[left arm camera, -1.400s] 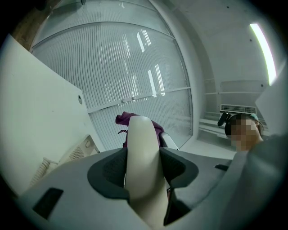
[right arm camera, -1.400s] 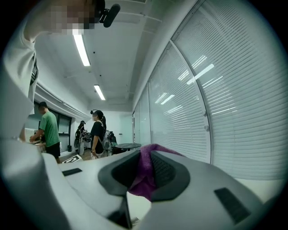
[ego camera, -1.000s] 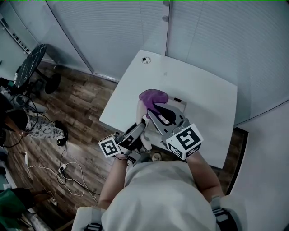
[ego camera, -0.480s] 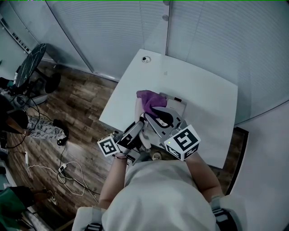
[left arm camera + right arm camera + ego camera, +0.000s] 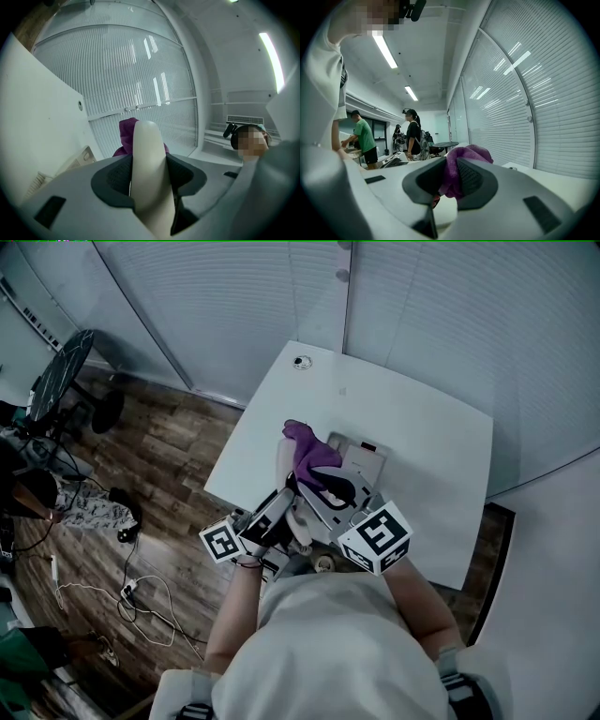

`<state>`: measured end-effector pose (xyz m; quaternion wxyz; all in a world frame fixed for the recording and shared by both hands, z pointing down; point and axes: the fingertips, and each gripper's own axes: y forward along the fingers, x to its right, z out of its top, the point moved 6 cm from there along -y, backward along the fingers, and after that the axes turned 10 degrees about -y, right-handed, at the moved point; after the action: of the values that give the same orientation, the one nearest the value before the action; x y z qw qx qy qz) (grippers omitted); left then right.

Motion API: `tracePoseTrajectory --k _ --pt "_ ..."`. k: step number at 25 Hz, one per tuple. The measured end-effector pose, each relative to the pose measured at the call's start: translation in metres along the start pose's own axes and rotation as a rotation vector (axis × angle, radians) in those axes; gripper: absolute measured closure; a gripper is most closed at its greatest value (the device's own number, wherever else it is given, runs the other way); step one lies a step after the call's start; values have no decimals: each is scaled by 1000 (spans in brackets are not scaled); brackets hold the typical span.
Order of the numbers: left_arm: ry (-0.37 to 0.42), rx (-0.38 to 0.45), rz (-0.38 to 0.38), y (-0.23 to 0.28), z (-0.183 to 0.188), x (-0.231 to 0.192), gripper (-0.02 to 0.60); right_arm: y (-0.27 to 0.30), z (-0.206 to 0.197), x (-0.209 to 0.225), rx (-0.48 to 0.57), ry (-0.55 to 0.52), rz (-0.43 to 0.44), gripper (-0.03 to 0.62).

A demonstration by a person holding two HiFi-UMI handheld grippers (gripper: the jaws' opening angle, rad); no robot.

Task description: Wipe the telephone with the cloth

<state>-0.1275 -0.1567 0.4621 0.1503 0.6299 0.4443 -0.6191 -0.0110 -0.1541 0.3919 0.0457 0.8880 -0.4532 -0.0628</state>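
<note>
1. Left gripper (image 5: 281,507): the jaws stand wide, clamped on the pale handset (image 5: 147,150). The handset is raised off the table (image 5: 422,427), with its far end tilted upward.
2. Right gripper (image 5: 452,176): the jaws are closed on a fold of the purple cloth (image 5: 466,154). The free part of the cloth lies against the far end of the handset, on its right side in the head view.
3. Telephone base (image 5: 361,460): it rests on the table just to the right of and beyond both grippers, with nothing lying on it.
4. Change over the last second: the cloth was a rounded lump at the tip of the handset. It is now flatter and narrower and has been drawn slightly nearer along the handset. Both grippers have barely shifted.
5. Meaning for the task: a short wiping stroke along the upper handset appears to be under way. No view confirms how firmly the cloth bears on the plastic.
6. Remaining work, as judged: the near half of the handset sits inside the left jaws and is out of the cloth's reach. The base is probably still to be wiped.
</note>
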Motion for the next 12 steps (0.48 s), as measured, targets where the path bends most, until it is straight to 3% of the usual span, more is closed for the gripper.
tracePoseTrajectory --k 12 --pt "-20 -3 -16 0 4 -1 360 4 -9 -1 -21 9 48 514"
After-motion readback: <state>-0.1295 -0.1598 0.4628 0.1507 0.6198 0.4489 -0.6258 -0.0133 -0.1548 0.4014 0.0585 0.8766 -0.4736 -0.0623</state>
